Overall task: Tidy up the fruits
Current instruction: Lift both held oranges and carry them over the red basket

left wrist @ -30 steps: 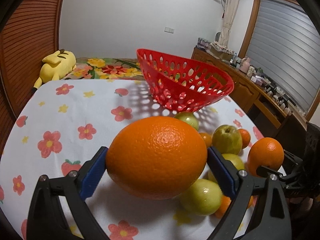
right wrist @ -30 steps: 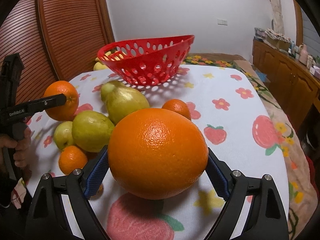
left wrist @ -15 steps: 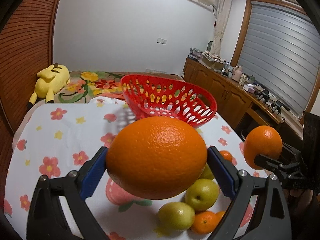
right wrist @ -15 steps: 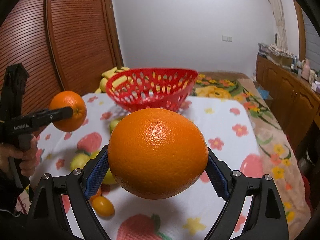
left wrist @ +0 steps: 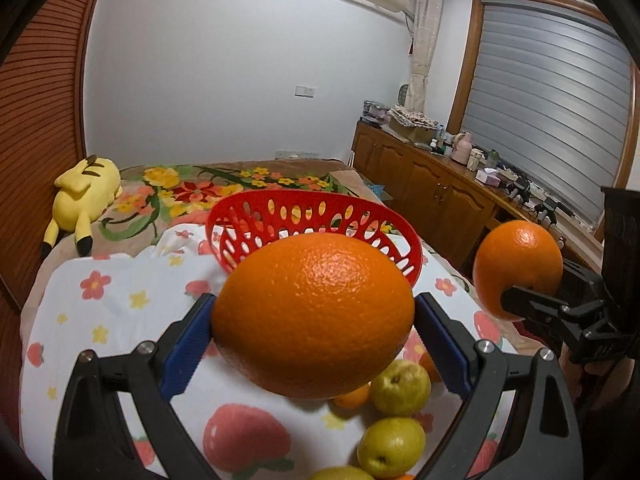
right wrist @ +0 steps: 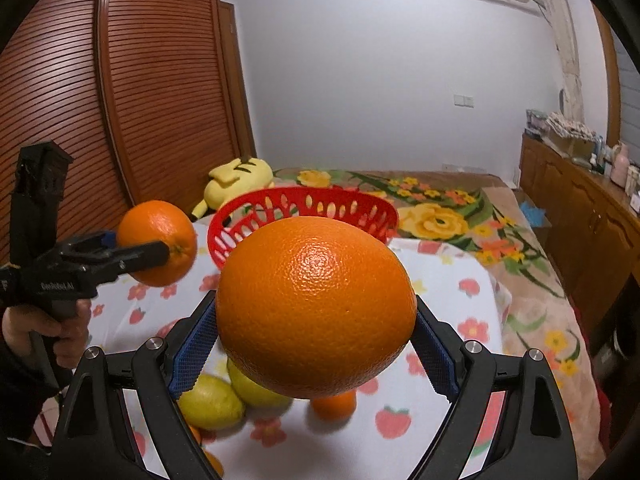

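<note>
My left gripper [left wrist: 312,344] is shut on a large orange [left wrist: 312,312], held high above the table. My right gripper [right wrist: 316,336] is shut on another large orange [right wrist: 316,304], also held high. Each shows in the other's view: the right gripper's orange [left wrist: 518,264] at the right, the left gripper's orange [right wrist: 158,242] at the left. A red perforated basket [left wrist: 256,216] stands on the table ahead of both and also shows in the right wrist view [right wrist: 304,200]. Green-yellow pears [left wrist: 400,388] and small oranges [right wrist: 334,404] lie on the floral cloth below.
A yellow plush toy [left wrist: 86,196] lies on the flowered bed beyond the table. A wooden sideboard [left wrist: 432,184] with clutter runs along the right wall. A slatted wooden wardrobe [right wrist: 132,100] stands at the left.
Both grippers have risen with their oranges from near the table to well above it. The basket and loose fruit now sit lower in both views.
</note>
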A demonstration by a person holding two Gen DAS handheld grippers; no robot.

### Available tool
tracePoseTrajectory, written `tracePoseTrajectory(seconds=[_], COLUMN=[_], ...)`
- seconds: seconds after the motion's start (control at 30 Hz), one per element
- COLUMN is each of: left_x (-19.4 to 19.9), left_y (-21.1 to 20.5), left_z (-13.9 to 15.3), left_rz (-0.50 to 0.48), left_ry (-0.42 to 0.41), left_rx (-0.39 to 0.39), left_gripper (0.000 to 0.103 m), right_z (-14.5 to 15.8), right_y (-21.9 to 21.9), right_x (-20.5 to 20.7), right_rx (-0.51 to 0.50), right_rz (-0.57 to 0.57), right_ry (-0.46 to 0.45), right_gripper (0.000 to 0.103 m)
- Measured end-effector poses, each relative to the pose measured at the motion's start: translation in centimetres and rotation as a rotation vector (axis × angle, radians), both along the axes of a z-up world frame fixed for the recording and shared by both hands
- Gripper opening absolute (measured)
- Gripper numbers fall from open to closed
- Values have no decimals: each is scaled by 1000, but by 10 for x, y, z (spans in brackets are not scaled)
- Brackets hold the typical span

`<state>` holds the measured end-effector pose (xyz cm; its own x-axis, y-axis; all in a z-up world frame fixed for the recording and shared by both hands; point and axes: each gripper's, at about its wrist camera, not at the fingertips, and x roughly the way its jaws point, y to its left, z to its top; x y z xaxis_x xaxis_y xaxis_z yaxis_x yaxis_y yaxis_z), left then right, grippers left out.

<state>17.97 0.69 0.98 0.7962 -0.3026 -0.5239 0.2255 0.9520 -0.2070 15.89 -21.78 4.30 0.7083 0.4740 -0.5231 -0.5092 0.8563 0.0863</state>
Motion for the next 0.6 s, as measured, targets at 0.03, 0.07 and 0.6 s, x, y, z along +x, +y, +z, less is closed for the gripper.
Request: tracePoseTrajectory(seconds=[0.03, 0.07, 0.6], left_x=[5, 8, 72], left_y=[-1, -3, -36], left_z=[1, 2, -12], left_rz=[-3, -4, -46], left_ry=[1, 3, 61], left_rx=[-2, -4, 98], left_gripper=[96, 96, 96], right_z=[1, 2, 7], right_y=[3, 3, 8], right_x=[4, 6, 64], right_rx=[-5, -6, -3], right_rz=[5, 10, 65], right_ry=[-2, -3, 21], right_gripper=[91, 91, 91])
